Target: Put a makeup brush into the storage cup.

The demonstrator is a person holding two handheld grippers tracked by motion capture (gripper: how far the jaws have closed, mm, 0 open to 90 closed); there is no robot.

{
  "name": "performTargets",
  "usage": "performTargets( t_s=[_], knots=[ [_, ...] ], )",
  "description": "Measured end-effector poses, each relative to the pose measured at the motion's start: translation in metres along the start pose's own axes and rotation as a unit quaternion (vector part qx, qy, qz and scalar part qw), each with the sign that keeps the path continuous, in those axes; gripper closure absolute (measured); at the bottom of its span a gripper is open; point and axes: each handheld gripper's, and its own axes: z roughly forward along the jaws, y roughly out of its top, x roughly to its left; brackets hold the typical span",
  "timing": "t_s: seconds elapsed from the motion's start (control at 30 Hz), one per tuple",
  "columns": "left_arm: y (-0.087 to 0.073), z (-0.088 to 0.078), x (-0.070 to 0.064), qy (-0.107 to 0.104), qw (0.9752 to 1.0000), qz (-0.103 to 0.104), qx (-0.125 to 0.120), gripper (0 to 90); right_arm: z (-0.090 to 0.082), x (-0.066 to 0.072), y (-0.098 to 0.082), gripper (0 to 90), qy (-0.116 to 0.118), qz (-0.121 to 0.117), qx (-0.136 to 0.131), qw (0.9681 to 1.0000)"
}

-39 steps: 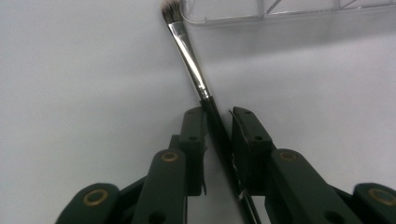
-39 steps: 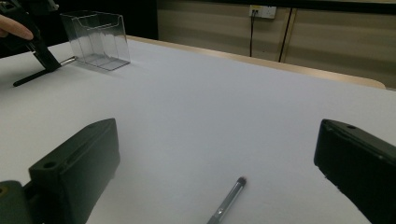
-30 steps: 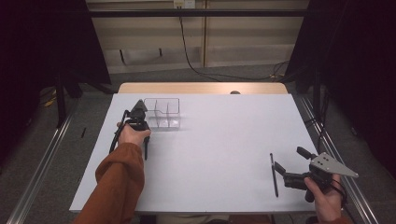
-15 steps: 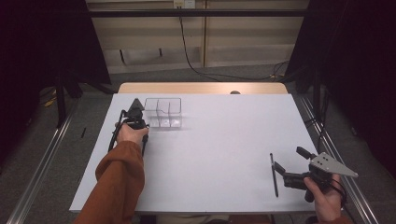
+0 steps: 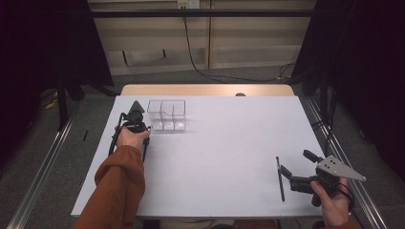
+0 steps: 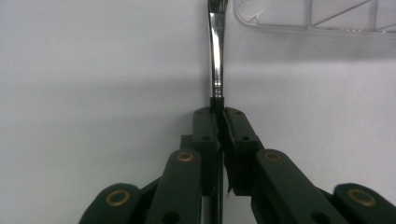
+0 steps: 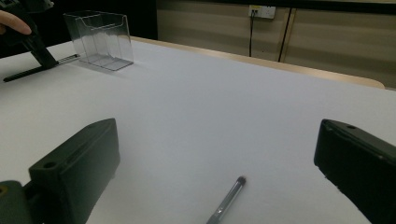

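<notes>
A thin brush (image 6: 215, 51) with a silver ferrule and a black handle lies flat on the white table top. My left gripper (image 6: 218, 112) is shut on it at the join of ferrule and handle. From above, the left gripper (image 5: 144, 128) stands just left of a clear compartment box (image 5: 166, 115), and the brush handle (image 5: 143, 149) trails toward the person. My right gripper (image 5: 292, 164) is held open at the near right. A second dark brush (image 5: 280, 179) lies on the table just left of it. Between the open jaws of the right gripper (image 7: 219, 140), this second brush (image 7: 229, 198) lies untouched.
The clear box (image 7: 99, 39) has three compartments and looks empty. The white sheet (image 5: 224, 143) covers a wooden table whose far edge (image 5: 205, 89) shows. Metal rails run along both sides of the table, and a cable hangs on the far wall.
My left hand has edged slightly toward the far left beside the clear box. The right hand and its brush have not moved.
</notes>
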Motion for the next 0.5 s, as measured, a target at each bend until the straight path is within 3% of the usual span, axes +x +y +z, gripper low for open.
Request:
performTargets(
  t_s=[0.3, 0.5],
  knots=[
    [-0.001, -0.01, 0.008, -0.013, 0.9996, -0.004, -0.025, 84.4, 0.0, 0.0, 0.0, 0.0, 0.001, -0.001, 0.0, 1.0],
    [-0.003, -0.018, 0.015, -0.03, 0.9987, 0.005, -0.041, 84.4, 0.0, 0.0, 0.0, 0.0, 0.001, -0.002, 0.0, 1.0]
  ],
)
